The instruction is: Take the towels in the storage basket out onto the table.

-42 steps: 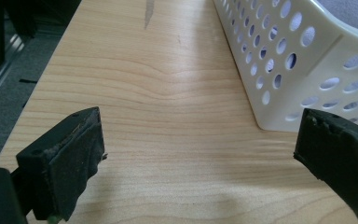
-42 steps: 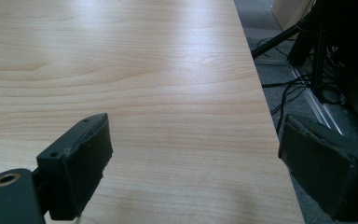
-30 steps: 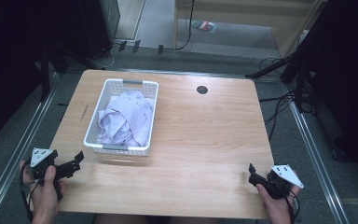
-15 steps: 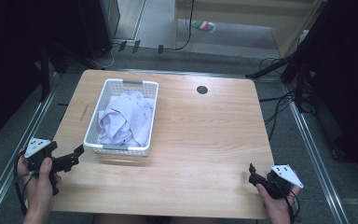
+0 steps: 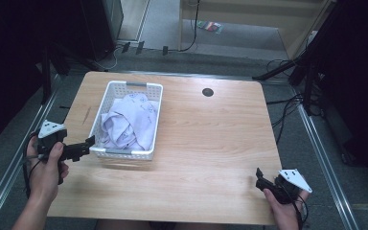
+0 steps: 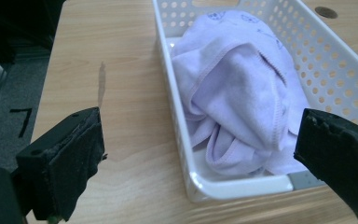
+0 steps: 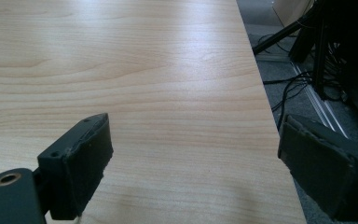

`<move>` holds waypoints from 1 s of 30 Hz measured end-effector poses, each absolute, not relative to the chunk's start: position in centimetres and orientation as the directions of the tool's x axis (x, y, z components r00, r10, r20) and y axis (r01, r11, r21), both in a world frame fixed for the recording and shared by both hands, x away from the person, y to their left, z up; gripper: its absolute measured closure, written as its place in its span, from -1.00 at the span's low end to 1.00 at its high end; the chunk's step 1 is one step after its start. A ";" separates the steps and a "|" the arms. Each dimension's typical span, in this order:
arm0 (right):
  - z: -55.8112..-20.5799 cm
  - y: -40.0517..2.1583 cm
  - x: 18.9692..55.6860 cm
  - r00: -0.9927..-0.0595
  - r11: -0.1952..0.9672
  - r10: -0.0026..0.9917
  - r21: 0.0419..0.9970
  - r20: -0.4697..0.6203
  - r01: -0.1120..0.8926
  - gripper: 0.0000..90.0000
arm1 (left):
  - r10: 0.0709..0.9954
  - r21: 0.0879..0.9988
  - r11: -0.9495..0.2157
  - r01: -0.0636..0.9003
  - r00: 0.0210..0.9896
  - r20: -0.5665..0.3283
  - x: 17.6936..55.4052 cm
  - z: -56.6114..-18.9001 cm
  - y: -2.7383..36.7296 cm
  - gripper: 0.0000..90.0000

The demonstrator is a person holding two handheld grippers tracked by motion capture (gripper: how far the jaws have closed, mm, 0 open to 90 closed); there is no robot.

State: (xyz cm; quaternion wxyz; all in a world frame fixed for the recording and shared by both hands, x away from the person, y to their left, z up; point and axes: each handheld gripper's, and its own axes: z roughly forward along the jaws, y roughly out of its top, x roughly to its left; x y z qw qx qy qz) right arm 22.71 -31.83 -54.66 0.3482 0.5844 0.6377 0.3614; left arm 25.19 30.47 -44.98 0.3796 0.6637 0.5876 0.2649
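While the left gripper hangs at the near left corner of the white perforated basket, its jaws spread wide and empty, the lilac garment lies bunched inside that basket, and that is what the work seems aimed at. In the left gripper view the closest part of the cloth is a rolled hem sagging against the basket's near wall, with a stitched seam ridge standing up just behind it. The fabric looks like soft jersey: light, limp, not slippery, and nothing to break, so it should crumple and trail rather than lift as one piece. A pinch on the raised seam fold near the top of the heap would probably give the surest bite; whether it is one garment or two I cannot tell from the folds. Farther off, small dark prints dot the cloth toward the basket's far end. The right gripper rests at the near right edge of the wooden table, jaws likewise apart and holding nothing.
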 end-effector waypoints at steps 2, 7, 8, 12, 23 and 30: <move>-54.7 -31.8 22.7 -0.074 0.055 0.997 0.867 -0.021 0.495 -0.78 | 0.980 0.806 -0.048 0.590 0.183 -0.076 25.8 -44.4 30.0 -0.96; -54.7 -31.8 22.8 -0.071 0.052 0.997 0.866 -0.019 0.497 -0.78 | 0.975 0.758 -0.145 0.636 0.223 -0.001 27.8 -43.1 28.7 -0.96; -54.7 -31.8 22.8 -0.071 0.052 0.997 0.866 -0.019 0.497 -0.78 | 0.974 0.752 -0.150 0.642 0.226 0.001 28.1 -42.9 28.6 -0.96; -54.7 -31.9 22.8 -0.072 0.054 0.997 0.867 -0.021 0.495 -0.77 | 0.967 0.712 -0.191 0.675 0.255 0.016 30.1 -42.2 27.3 -0.96; -54.7 -31.9 22.8 -0.069 0.048 0.998 0.865 -0.016 0.499 -0.77 | 0.963 0.640 -0.216 0.738 0.270 0.013 34.3 -41.9 24.8 -0.96; -54.7 -31.9 22.8 -0.069 0.047 0.998 0.863 -0.014 0.503 -0.77 | 0.964 0.573 -0.217 0.790 0.267 -0.003 36.7 -42.3 23.8 -0.96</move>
